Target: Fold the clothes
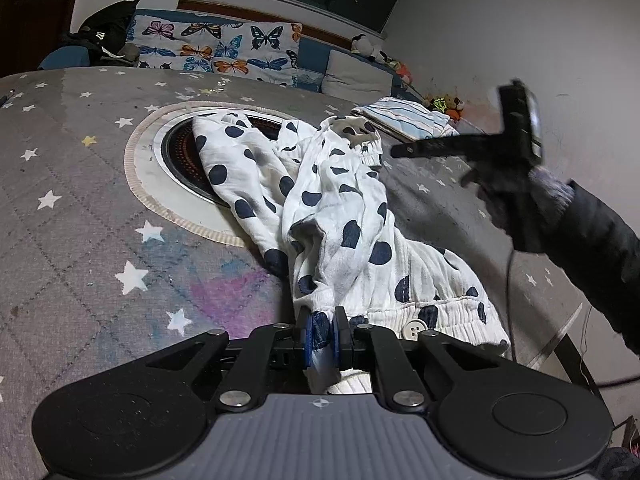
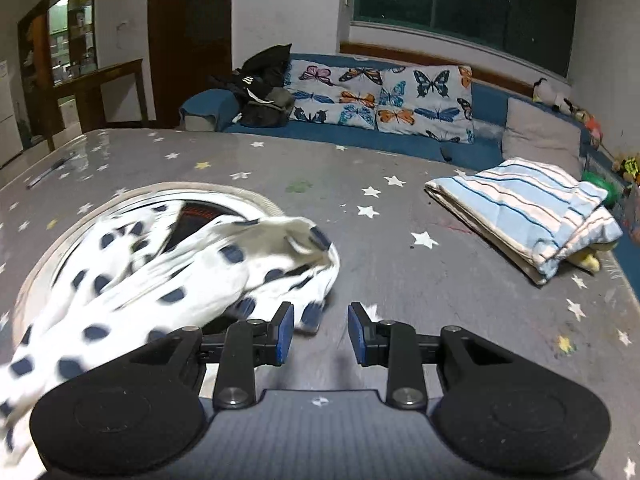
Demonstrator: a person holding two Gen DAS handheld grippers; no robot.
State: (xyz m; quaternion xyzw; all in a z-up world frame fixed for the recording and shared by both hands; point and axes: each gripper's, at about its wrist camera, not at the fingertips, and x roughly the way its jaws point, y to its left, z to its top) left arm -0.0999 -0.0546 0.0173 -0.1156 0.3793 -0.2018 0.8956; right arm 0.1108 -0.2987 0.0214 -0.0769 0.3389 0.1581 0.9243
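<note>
The left gripper (image 1: 322, 334) is clamped on the waistband of one white polka-dot garment (image 1: 332, 216), which lies crumpled on the star-print table cover (image 1: 72, 208), partly over a round inset (image 1: 176, 160). The right gripper (image 2: 321, 332) holds nothing, its jaws partly apart, just beside the garment's bunched end. One folded striped cloth (image 2: 528, 212) sits near the far right edge, with bare cover between.

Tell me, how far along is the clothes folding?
Done: a striped cloth lies folded at the table's far side. In hand: the left gripper pinches the polka-dot garment, which is bunched up; the right gripper is open, holding nothing. Left: spreading and folding that garment.
</note>
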